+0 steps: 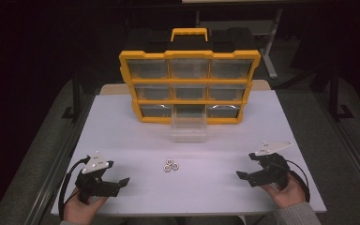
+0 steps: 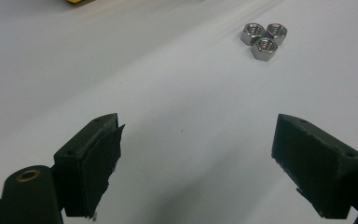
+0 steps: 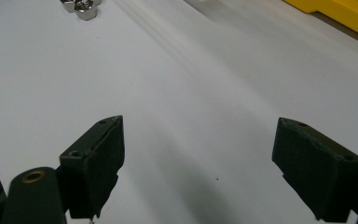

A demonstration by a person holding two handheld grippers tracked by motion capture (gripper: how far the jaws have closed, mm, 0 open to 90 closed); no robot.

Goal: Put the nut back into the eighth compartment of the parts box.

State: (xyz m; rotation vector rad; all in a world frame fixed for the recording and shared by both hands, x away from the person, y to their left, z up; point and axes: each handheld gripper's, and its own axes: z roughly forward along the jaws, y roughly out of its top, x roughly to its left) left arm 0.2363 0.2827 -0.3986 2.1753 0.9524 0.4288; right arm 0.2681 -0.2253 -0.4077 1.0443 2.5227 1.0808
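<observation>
Looking at both tongs first: the left gripper [image 1: 118,183] sits at the lower left of the high view and the right gripper [image 1: 243,177] at the lower right, each in a hand resting near the front edge of the white table [image 1: 122,122]. Jaws on both stand wide apart with nothing between them, just bare tabletop showing in the gap in each gripper view.

So I'd say this is the very start of a pick, nothing grabbed yet. The three hex nuts [image 1: 171,165] lie bunched together, touching each other, at centre frame between the two grippers and well apart from either. In the left gripper view they're at the upper right [image 2: 264,40]: shiny silver steel, flat on their faces, threaded holes up.

Behind them a clear drawer [image 1: 188,126] sits pulled out in front of the yellow organizer [image 1: 190,55]. My guess: next move is reaching one gripper in over a single nut and pinching it across its flats, which looks fiddly since they're clustered.
</observation>
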